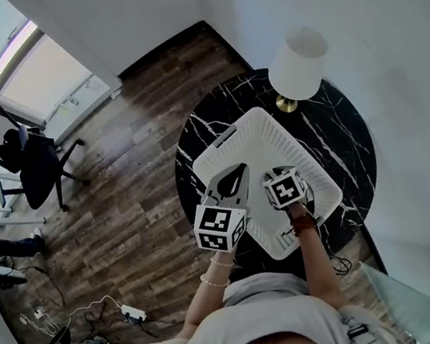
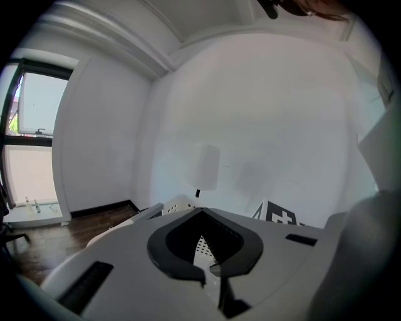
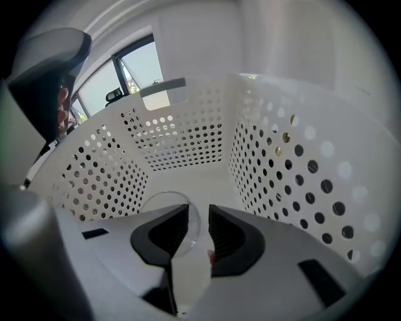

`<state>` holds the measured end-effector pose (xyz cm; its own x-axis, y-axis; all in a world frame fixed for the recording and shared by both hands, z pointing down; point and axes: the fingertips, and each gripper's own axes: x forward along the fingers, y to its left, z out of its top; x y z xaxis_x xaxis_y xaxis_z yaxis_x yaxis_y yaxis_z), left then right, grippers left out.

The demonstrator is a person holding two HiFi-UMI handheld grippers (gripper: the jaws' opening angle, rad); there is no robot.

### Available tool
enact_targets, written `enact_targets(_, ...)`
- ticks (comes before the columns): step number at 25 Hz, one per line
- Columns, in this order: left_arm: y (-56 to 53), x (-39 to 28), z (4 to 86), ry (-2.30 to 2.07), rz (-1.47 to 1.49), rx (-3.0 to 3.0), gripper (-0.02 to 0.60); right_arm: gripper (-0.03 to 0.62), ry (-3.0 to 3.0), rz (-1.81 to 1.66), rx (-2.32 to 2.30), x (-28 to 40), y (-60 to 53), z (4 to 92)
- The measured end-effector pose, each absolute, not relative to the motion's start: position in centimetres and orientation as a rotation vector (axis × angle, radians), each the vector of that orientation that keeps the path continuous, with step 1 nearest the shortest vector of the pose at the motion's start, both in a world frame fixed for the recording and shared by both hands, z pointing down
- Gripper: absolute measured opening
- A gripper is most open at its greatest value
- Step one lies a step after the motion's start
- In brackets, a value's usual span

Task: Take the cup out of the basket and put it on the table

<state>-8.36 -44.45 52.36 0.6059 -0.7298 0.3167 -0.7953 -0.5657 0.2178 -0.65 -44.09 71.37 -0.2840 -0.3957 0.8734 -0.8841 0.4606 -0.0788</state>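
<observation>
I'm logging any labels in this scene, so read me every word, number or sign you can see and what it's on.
No readable words, brands or numbers anywhere.
Only black-and-white square markers, patterns not text, on the left gripper cube and the right gripper cube.

- I see the cup (image 3: 160, 202) as a clear, see-through vessel that appears to stand upright, mouth up, on the floor of the basket (image 3: 182, 131). Its thin wall passes through the narrow gap between the jaws of the right gripper (image 3: 198, 214).
- The basket is white plastic with perforated walls and a handle slot at its far end. It rests on the desk (image 1: 340, 133).
- The desk is round black marble with white veins.
</observation>
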Motion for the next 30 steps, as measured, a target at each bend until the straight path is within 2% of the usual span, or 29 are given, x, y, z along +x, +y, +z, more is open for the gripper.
enact_targets(7, -44.3, -8.3, 52.3, -1.231, 0.263, 2.501, 0.005, 0.101, -1.820, 0.762, 1.015, -0.7, -43.1, 72.1)
enact_targets(12, -44.2, -8.5, 52.4, -1.238, 0.277, 2.494, 0.005, 0.072, -1.831, 0.861, 0.968, -2.0, -41.9, 72.5)
enact_targets(16, -44.1, -8.6, 52.4, -1.242, 0.275, 2.492, 0.005, 0.066, -1.767, 0.776, 1.012, -0.1, -42.4, 72.4)
enact_targets(22, -43.7, -8.5, 52.1, -1.244, 0.273, 2.500, 0.005, 0.054, -1.831, 0.848, 0.980, -1.4, -41.6, 72.2)
enact_targets(30, -43.1, -9.0, 51.7, -1.259, 0.276, 2.504, 0.005, 0.043, -1.798, 0.772, 1.042, 0.4, -42.5, 72.4)
